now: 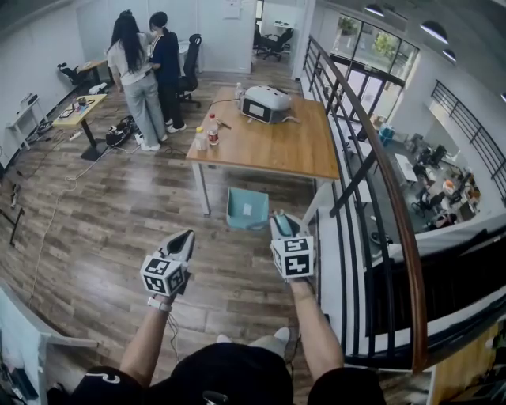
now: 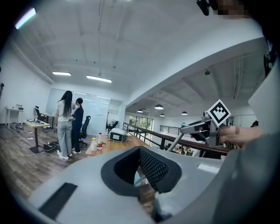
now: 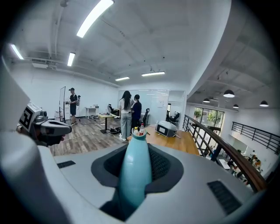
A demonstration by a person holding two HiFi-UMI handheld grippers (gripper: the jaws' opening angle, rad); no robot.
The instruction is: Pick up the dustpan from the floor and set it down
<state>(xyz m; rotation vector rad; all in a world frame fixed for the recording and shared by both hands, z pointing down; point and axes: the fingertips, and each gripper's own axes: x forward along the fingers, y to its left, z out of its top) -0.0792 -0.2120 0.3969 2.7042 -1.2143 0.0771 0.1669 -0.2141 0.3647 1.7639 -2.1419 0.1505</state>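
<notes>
Floorboards (image 1: 103,237) (brown planks) spread around table (image 1: 269,146); dustpan (image 1: 247,207) near railing (image 1: 403,225).

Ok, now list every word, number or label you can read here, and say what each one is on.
No text is readable in any view.
White sticker on the dustpan: too small to read.
Labels on the bottles on the table: too small.
Sheet on the far wall: blurred.
Marker cubes on the left gripper and right gripper: square patterns only, no letters.
</notes>
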